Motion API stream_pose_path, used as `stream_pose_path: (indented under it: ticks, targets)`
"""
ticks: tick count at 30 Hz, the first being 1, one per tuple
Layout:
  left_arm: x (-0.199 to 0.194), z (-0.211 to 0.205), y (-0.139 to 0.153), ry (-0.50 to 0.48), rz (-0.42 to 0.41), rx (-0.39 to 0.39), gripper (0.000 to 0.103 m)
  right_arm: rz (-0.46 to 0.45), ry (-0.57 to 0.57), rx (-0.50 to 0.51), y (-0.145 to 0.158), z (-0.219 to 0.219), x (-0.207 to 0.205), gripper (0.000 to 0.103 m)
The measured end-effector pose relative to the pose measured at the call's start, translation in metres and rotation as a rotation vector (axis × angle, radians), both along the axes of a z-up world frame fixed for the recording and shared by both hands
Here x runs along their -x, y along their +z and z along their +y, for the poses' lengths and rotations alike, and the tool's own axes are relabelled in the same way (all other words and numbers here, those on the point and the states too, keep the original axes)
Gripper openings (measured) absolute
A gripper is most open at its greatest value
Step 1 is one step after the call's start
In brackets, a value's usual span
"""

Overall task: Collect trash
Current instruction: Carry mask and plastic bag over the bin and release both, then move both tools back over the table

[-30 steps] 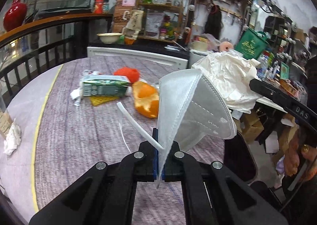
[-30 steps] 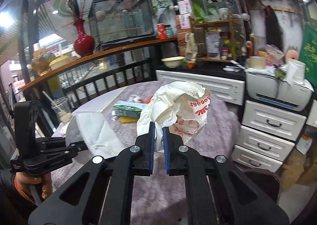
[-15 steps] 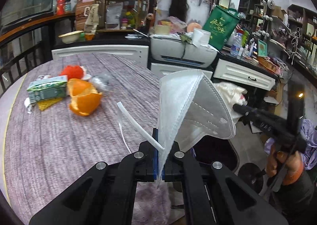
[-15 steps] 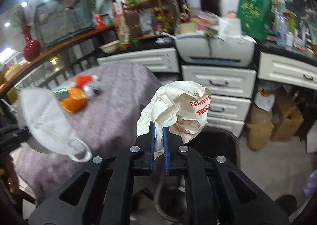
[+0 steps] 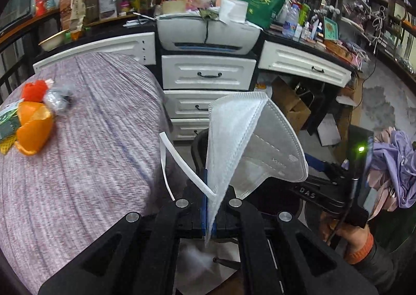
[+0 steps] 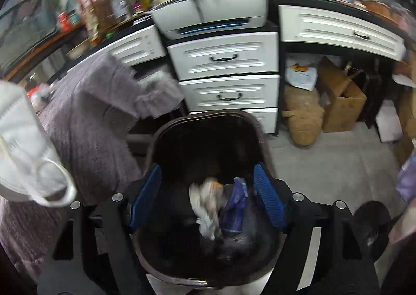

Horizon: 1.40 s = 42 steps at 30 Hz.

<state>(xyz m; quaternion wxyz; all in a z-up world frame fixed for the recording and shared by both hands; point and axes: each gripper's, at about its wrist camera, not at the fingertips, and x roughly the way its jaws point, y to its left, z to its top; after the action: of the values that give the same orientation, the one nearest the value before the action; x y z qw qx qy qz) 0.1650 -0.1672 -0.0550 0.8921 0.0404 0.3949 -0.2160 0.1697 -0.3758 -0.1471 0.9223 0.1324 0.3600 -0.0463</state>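
Observation:
My left gripper [image 5: 209,206] is shut on the edge of a white folded face mask [image 5: 249,144], which stands up over the table's edge; its ear loop [image 5: 182,159] hangs to the left. My right gripper [image 6: 206,198] hovers over a black trash bin [image 6: 208,118]; its jaws are opening and the blue pads [image 6: 267,198] touch nothing. Below them, inside the bin, lie a white plastic bag [image 6: 208,206] and a purple wrapper [image 6: 235,209]. The mask [image 6: 26,149] also shows at the left of the right wrist view.
On the purple-clothed table [image 5: 78,165] lie an orange peel [image 5: 33,128], a red scrap [image 5: 33,90], crumpled clear plastic [image 5: 58,96] and a green carton [image 5: 6,123]. White drawers [image 6: 223,61] and a printer [image 6: 210,11] stand behind the bin; cardboard boxes [image 6: 340,102] stand to the right.
Both grippers swung from over the table toward the bin. The right gripper opened and let go of the white plastic bag, which now lies in the bin. The left keeps the mask.

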Motion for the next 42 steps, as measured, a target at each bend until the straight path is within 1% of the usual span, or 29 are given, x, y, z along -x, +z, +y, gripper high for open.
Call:
stream_pose_path:
  ticks: [2,5,11,16,22,25,26,27,28,29,30,34,37,39,42]
  targets:
    - [-0.004,-0.010,-0.006,-0.011,0.016,-0.013,0.003,-0.007,-0.045,-0.014,0.001,-0.012,0.008,0.075]
    - [-0.011,-0.025,-0.015,-0.028,0.047,-0.024,0.003,-0.018,-0.103,-0.012,0.005,-0.028,0.022,0.082]
    - [-0.022,-0.054,-0.035,-0.059,0.089,-0.073,0.003,-0.037,-0.211,-0.007,0.010,-0.057,0.049,0.085]
    - [-0.032,-0.073,-0.052,-0.088,0.129,-0.119,0.003,-0.046,-0.257,-0.001,0.011,-0.069,0.062,0.086]
    - [-0.038,-0.095,-0.077,-0.122,0.191,-0.176,0.003,-0.064,-0.277,0.004,0.016,-0.075,0.068,0.086]
    - [-0.039,-0.103,-0.086,-0.131,0.212,-0.196,0.006,-0.068,-0.286,0.005,0.017,-0.077,0.070,0.087]
    - [-0.039,-0.104,-0.088,-0.138,0.219,-0.197,0.014,-0.066,-0.287,0.004,0.016,-0.078,0.070,0.087]
    - [-0.039,-0.105,-0.089,-0.141,0.221,-0.198,0.035,-0.064,-0.288,0.003,0.016,-0.079,0.070,0.087]
    - [-0.038,-0.104,-0.088,-0.137,0.213,-0.195,0.048,-0.059,-0.288,0.001,0.014,-0.080,0.070,0.087]
    - [-0.036,-0.104,-0.087,-0.133,0.198,-0.187,0.068,-0.054,-0.288,-0.003,0.013,-0.080,0.070,0.087]
    - [-0.035,-0.105,-0.085,-0.131,0.180,-0.176,0.074,-0.053,-0.289,-0.005,0.012,-0.080,0.070,0.087]
    - [-0.025,-0.105,-0.073,-0.161,0.146,-0.172,0.076,-0.047,-0.296,-0.016,0.010,-0.081,0.071,0.087]
    - [-0.013,-0.102,-0.061,-0.178,0.099,-0.171,0.081,-0.052,-0.295,-0.017,0.012,-0.080,0.072,0.087]
    - [-0.006,-0.099,-0.055,-0.184,0.075,-0.161,0.084,-0.053,-0.290,-0.016,0.015,-0.079,0.071,0.087]
    - [0.003,-0.091,-0.044,-0.184,0.057,-0.140,0.086,-0.059,-0.279,-0.023,0.019,-0.077,0.071,0.087]
